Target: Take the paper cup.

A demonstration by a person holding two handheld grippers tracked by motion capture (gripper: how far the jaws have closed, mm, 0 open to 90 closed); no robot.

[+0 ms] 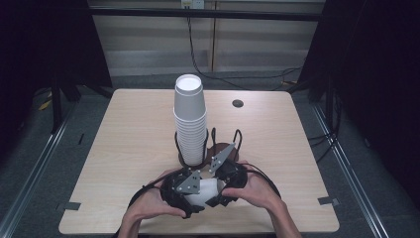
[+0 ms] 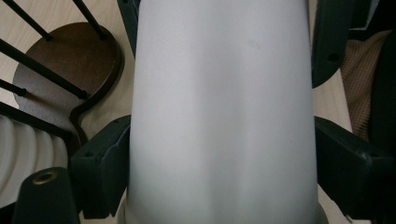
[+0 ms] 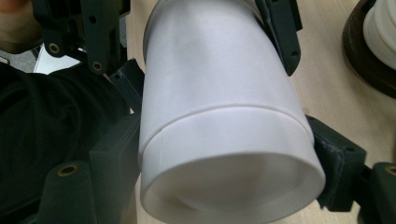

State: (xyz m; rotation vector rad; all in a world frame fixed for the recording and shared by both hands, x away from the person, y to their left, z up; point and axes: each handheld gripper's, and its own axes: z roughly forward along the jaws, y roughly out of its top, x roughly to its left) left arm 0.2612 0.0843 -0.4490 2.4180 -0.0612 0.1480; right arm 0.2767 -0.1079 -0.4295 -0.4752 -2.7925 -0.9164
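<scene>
A white paper cup lies sideways between my two grippers, just above the table's front edge. My left gripper is shut on it, with its jaws pressing both sides of the cup's wall. My right gripper is shut on the other end, where the cup's recessed base faces its camera. A ridge rings the cup partway along, and I cannot tell whether it is two nested cups. Behind the grippers a tall stack of white cups stands in a dark wooden holder with black wire posts.
The holder's second bay stands bare beside the stack. A round cable hole sits at the table's far right. The light wood table has open room left and right. Cables run across the floor behind.
</scene>
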